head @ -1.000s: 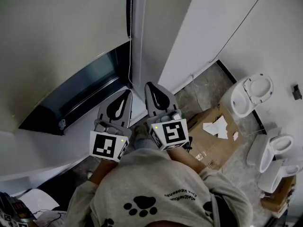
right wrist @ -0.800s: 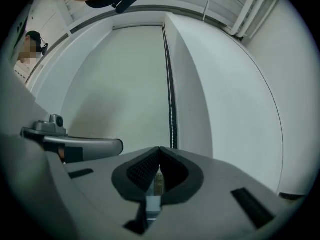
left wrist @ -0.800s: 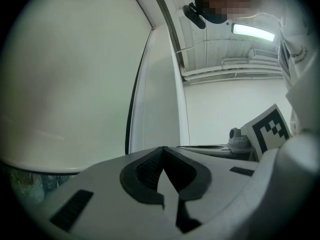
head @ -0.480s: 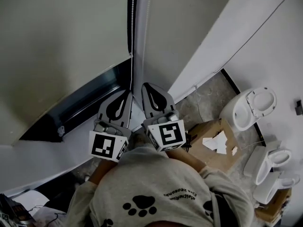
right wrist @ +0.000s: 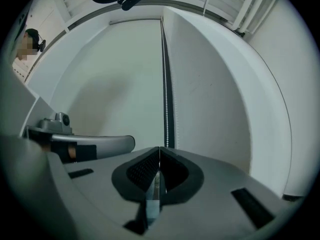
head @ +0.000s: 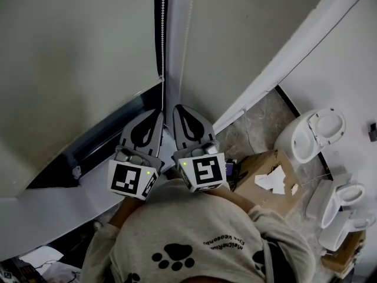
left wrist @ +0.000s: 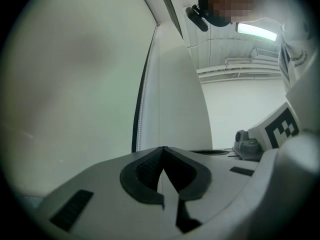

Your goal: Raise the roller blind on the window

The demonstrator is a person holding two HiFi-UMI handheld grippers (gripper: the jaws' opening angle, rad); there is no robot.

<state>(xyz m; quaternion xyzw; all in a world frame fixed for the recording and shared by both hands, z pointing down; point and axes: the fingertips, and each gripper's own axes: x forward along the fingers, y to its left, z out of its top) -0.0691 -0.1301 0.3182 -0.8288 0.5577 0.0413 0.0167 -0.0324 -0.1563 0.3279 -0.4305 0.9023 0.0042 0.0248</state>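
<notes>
- At the right edge of the window, the two grippers sit side by side, tips up, just where the bead chain (head: 163,40) hangs down between the roller blind (head: 76,52) and the white window frame (head: 200,46).
- The blind covers most of the window; only a dark strip of glass (head: 112,128) shows under its bottom edge, above the sill (head: 88,184). Judged from that, the raising has barely got going.
- The left gripper (head: 156,115) has its jaws closed, and in its own view a thin strand of the chain runs straight down into the seam between them, so it looks pinched there.
- The right gripper (head: 177,108) is closed too, and the beaded strand drops to its tips; it appears to grip that strand, though the chain is too fine to be sure.
- The step in hand seems to be hauling on the chain hand over hand.
- Next, probably: one gripper pulls its strand steadily downward along the frame while the other lets go, moves up and takes a fresh hold higher. The pull should stay in line with the chain, since the beads could slip out of the pads.
</notes>
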